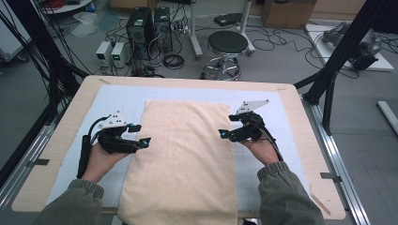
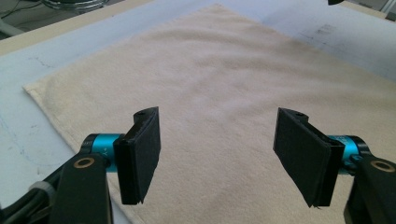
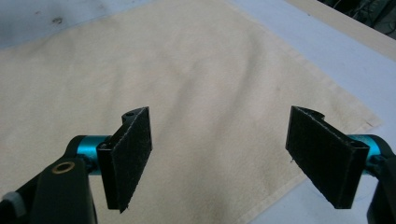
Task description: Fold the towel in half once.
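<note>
Evenly lit from overhead, soft and diffuse, with faint shadows under the hands; no glare on the tabletop (image 1: 300, 122); slightly soft, grainy focus; floor dimmer beyond.

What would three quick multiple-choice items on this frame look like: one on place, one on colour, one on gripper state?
1. Where does the towel lie?
A. Spread flat on the pale mat, its near end at the table's front edge
B. Bunched at the far left corner
C. Draped over the stool

2. What colour is the towel?
A. Dark blue
B. Cream
C. Red

3. How do the left gripper and right gripper stand?
A. Both shut on the towel
B. Left open, right shut on the towel
C. Both open, nothing between the pads

Answers:
1. A: the high view shows it laid out flat down the middle of the mat, between the two grippers.
2. B: it reads pale cream in all three views.
3. C: each gripper view shows a wide gap between the jaws, with the towel lying beyond them.
</note>
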Available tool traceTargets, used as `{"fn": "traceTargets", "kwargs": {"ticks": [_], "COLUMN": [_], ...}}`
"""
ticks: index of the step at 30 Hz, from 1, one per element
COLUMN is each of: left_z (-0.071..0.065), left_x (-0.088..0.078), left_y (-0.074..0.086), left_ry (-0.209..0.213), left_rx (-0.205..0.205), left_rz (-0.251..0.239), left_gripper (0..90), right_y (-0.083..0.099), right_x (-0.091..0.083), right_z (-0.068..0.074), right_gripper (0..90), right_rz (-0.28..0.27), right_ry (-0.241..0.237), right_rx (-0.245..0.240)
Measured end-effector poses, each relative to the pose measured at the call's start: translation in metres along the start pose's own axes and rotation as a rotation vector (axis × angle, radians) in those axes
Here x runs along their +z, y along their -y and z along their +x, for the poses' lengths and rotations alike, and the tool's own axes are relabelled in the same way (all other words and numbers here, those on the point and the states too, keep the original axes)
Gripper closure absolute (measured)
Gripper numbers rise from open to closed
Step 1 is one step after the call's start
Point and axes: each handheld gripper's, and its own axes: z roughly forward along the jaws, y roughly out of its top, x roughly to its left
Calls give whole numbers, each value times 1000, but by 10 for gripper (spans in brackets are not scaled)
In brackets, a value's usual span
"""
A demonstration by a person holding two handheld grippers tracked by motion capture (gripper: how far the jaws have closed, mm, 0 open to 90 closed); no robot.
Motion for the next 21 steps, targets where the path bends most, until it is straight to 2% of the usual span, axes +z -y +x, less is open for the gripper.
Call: {"fn": "traceTargets", "kwargs": {"ticks": [6, 10, 15, 19, 21], "left_z": [4, 11, 30, 49, 56], "left_x": [11, 18, 30, 38, 43], "left_y": [1, 3, 8, 15, 19], "left_ry": [5, -12, -119, -231, -259], "left_rx": [-13, -21, -44, -108, -121], "left_rz": [9, 5, 37, 26, 39], "left_gripper": [324, 332, 364, 404, 435], "right_y": [3, 5, 7, 9, 13], "right_x": [7, 10, 20, 31, 37], "right_z": [-8, -11, -25, -35, -40], "right_gripper": [221, 230, 246, 278, 288], "right_rz": [14, 19, 35, 50, 55], "right_ry": [14, 26, 57, 84, 96], "right_rx": [22, 29, 57, 73, 94]}}
